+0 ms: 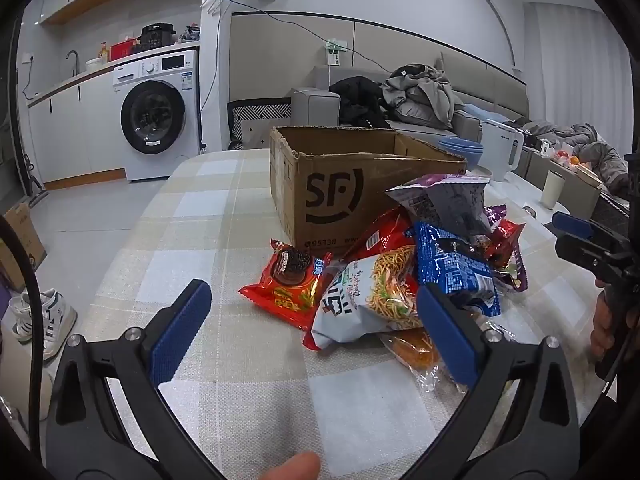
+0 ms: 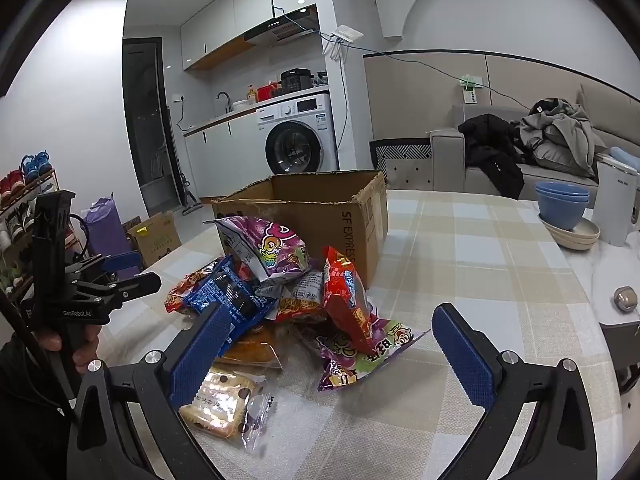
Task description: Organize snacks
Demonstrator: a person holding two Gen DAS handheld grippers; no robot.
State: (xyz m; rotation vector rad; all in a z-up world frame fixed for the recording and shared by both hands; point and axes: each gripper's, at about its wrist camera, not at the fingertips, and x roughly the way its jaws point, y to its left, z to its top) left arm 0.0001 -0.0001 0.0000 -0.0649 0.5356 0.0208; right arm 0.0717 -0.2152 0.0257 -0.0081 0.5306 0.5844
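A pile of snack packets lies on the checked tablecloth in front of an open cardboard box (image 1: 340, 184), which also shows in the right wrist view (image 2: 320, 216). The pile holds a red cookie packet (image 1: 288, 284), a white noodle-snack bag (image 1: 368, 300), a blue packet (image 1: 452, 268) and a purple bag (image 2: 276, 248). A clear-wrapped biscuit pack (image 2: 224, 404) lies nearest the right gripper. My left gripper (image 1: 312, 332) is open and empty just short of the pile. My right gripper (image 2: 332, 356) is open and empty over the pile's near side.
Blue bowls (image 2: 562, 204) on a plate and a white kettle (image 1: 500, 152) stand on the table's far right. A small round object (image 2: 625, 298) lies near the right edge. A washing machine (image 1: 160, 116) and a sofa with clothes (image 2: 540, 148) stand behind the table.
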